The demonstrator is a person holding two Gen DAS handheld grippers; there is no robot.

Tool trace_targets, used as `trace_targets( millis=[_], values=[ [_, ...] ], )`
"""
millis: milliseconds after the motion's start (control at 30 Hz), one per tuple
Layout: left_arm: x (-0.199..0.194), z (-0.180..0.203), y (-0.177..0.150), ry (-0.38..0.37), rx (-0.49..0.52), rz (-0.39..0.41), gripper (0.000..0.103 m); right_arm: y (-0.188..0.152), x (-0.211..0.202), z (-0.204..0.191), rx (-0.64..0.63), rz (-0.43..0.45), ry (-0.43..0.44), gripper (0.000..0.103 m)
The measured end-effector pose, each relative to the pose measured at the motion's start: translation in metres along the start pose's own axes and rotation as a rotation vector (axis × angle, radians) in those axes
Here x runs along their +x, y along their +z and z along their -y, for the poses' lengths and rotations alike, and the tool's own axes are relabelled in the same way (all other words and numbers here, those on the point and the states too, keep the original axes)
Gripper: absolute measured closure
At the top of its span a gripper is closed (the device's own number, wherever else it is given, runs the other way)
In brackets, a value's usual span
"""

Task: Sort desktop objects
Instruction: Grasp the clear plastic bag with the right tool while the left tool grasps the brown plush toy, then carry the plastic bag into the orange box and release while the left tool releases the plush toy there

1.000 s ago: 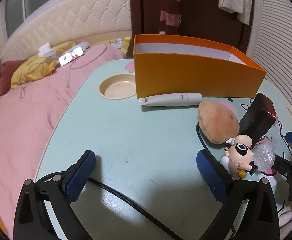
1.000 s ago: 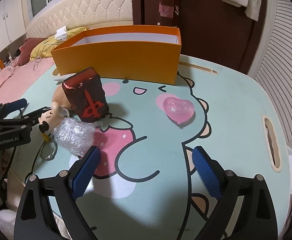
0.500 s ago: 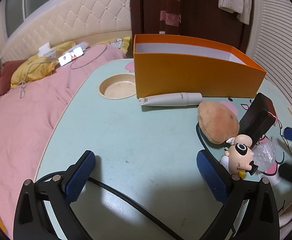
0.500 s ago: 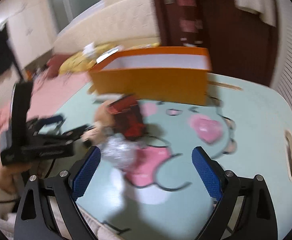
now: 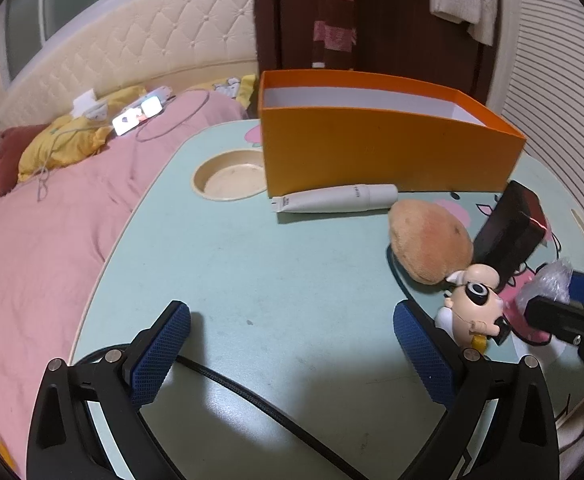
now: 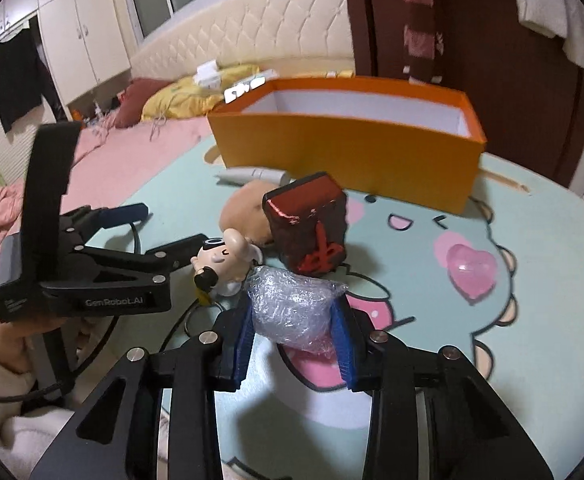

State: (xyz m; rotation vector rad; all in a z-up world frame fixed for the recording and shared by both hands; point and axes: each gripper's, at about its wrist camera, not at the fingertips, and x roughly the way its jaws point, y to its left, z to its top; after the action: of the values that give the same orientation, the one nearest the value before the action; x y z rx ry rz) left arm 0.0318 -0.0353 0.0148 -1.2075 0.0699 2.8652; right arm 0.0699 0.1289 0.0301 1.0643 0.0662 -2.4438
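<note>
Right wrist view: the right gripper (image 6: pixel 293 330) has its 2 blue pads (image 6: pixel 242 344) pressed on either side of a crumpled bubble-wrap ball (image 6: pixel 292 306), silvery and clear, and its jaws are closing on it. The ball sits near the table's front edge. Just beyond it stand a dark block (image 6: pixel 307 226) with red markings, tilted, and a small cartoon figurine (image 6: pixel 224 266) at its left, touching a tan plush (image 6: pixel 244 216). A white tube (image 6: pixel 252 176) lies behind them along the front wall of an orange box (image 6: pixel 343 152), which has a white inside and sits at the table's far edge. A pink heart (image 6: pixel 471 270) lies apart, toward the right edge.

The left gripper (image 5: pixel 292 352) hovers with jaws wide over bare table (image 5: pixel 252 272), holding nothing, with a black cable (image 5: pixel 252 396) running beneath it. The tabletop is pale green with a cartoon print and a round cup recess (image 5: pixel 230 178) at its far left. A pink bed (image 5: pixel 52 220) with a quilted headboard lies beside it.
</note>
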Motion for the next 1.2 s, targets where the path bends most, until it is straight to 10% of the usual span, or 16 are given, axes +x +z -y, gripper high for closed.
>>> trace_targets(
  millis=[700,833,1200],
  values=[
    [0.026,0.040,0.052,-0.310,0.047,-0.109,0.041,-0.007,-0.011,0.031,0.127,0.004,0.015,0.067],
    [0.025,0.048,0.048,-0.382,0.053,-0.111,0.074,-0.007,-0.011,0.033,0.139,0.003,0.019,0.067],
    [-0.014,0.004,0.051,-0.314,-0.051,-0.008,0.075,-0.006,-0.016,0.031,0.133,0.022,0.005,0.067]
  ],
)
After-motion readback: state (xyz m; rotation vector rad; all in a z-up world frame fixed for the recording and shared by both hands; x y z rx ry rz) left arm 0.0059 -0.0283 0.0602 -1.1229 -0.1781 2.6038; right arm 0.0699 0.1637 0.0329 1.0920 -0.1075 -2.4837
